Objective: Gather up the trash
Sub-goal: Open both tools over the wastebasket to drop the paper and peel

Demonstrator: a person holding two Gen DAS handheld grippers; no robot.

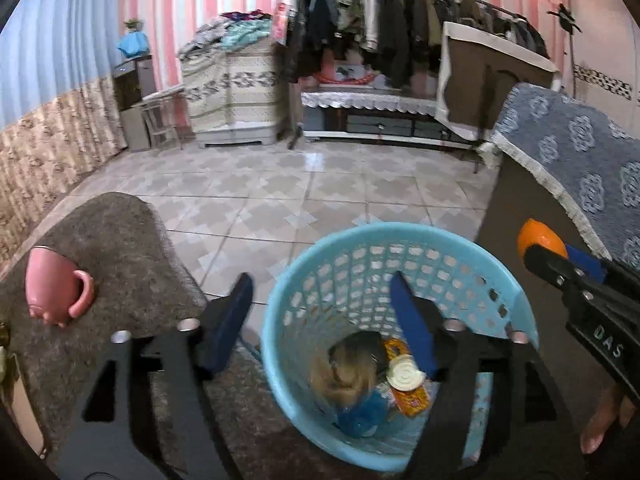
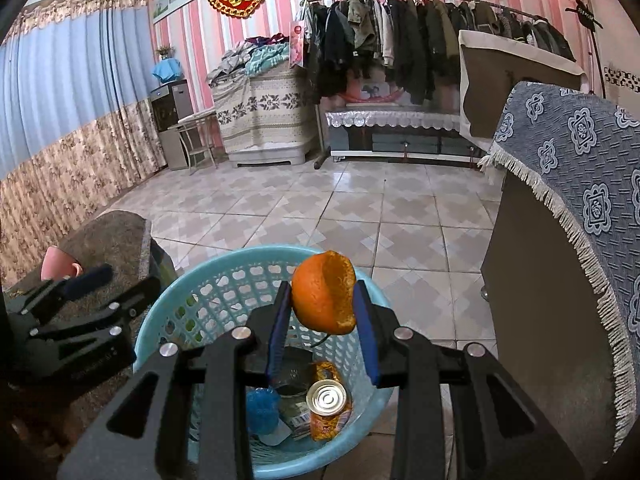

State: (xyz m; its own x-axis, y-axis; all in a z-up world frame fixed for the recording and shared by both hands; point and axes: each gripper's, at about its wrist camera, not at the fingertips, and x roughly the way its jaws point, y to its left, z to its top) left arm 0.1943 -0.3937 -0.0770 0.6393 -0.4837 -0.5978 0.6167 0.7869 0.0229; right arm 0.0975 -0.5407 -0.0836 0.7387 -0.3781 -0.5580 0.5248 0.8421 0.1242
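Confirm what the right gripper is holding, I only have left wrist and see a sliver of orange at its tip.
Observer: The right gripper is shut on a hollow piece of orange citrus peel.
Operator: Is it over the bin?
Observer: Yes, right wrist shows the peel above the light blue perforated plastic basket, near its far rim.
Operator: Anything to the right of the basket?
Observer: A blue patterned fringed cloth draped over furniture; its hanging fringe is cut off in your view.

A curved piece of orange peel, bright skin to the left and pitted inner side to the right, is pinched upright above a light blue perforated plastic basket holding an orange can lying on its side, a blue crumpled wrapper and dark scraps.
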